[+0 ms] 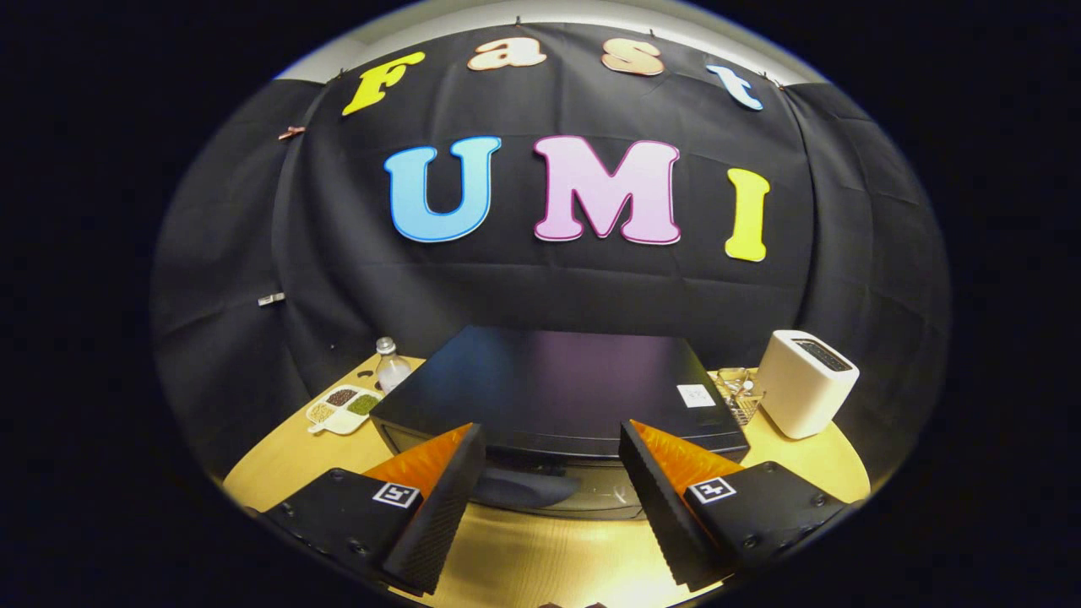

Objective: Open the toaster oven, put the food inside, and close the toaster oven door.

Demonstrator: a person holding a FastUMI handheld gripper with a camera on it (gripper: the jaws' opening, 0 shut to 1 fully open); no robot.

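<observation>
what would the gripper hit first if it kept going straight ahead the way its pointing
Most likely the toaster oven: the open gripper points at its front, the handle lying between and just past the fingertips. Depth is hard to judge.

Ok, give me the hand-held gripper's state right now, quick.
Hand-held gripper: open, fingers spread wide and holding nothing, poised just in front of the toaster oven, above its door handle.
</observation>
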